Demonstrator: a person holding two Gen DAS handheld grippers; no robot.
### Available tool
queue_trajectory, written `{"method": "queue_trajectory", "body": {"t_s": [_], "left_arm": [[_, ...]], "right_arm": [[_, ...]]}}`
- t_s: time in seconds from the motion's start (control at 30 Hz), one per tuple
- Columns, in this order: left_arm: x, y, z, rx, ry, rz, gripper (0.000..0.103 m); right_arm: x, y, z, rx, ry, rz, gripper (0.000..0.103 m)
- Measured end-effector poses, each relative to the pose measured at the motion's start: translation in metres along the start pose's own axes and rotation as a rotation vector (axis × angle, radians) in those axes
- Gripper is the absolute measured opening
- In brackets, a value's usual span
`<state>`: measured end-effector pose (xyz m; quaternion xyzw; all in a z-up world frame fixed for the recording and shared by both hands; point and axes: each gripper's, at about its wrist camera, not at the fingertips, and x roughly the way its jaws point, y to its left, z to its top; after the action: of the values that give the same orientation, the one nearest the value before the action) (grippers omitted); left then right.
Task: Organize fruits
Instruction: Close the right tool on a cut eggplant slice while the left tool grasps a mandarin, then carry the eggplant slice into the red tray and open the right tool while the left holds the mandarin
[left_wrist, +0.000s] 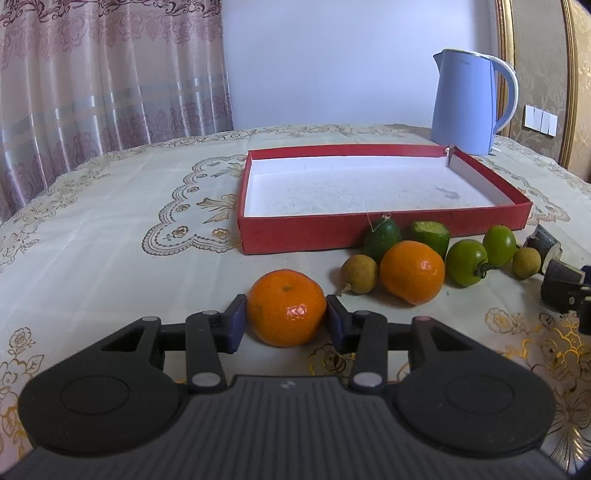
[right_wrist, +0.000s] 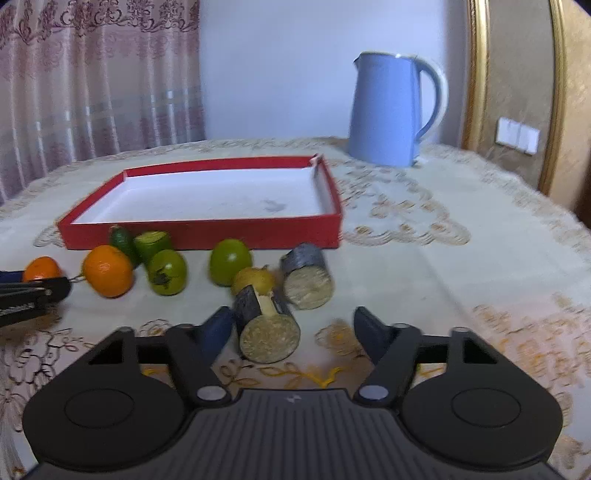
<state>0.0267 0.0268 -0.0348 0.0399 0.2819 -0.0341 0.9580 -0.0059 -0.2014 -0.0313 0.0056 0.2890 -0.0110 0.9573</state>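
In the left wrist view my left gripper (left_wrist: 286, 319) is shut on a tangerine (left_wrist: 286, 308), one pad on each side; it appears to rest on the tablecloth. Behind it lie a second tangerine (left_wrist: 412, 271), two longans (left_wrist: 359, 274), green fruits (left_wrist: 466, 262) and cucumber pieces (left_wrist: 382, 234) before the empty red tray (left_wrist: 306, 234). In the right wrist view my right gripper (right_wrist: 291, 330) is open around a dark sugarcane piece (right_wrist: 267, 328), which lies against the left finger. A second sugarcane piece (right_wrist: 307, 275) and a longan (right_wrist: 254, 278) lie just beyond.
A blue kettle (left_wrist: 467, 101) stands behind the tray at the back right. The floral tablecloth (left_wrist: 110, 229) covers a round table. A curtain hangs at the left and a gold-framed wall stands at the right. The left gripper shows at the right wrist view's left edge (right_wrist: 33, 295).
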Motion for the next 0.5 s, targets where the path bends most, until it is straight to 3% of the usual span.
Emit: {"method": "queue_trajectory", "body": {"t_s": [0.17, 0.5], "left_arm": [[0.000, 0.000, 0.000, -0.003, 0.001, -0.002, 0.041], [0.000, -0.001, -0.001, -0.002, -0.001, -0.001, 0.041]], "right_arm": [[0.001, 0.007, -0.004, -0.040, -0.004, 0.026, 0.034], [-0.002, 0.010, -0.007, -0.060, -0.026, 0.029, 0.033]]}}
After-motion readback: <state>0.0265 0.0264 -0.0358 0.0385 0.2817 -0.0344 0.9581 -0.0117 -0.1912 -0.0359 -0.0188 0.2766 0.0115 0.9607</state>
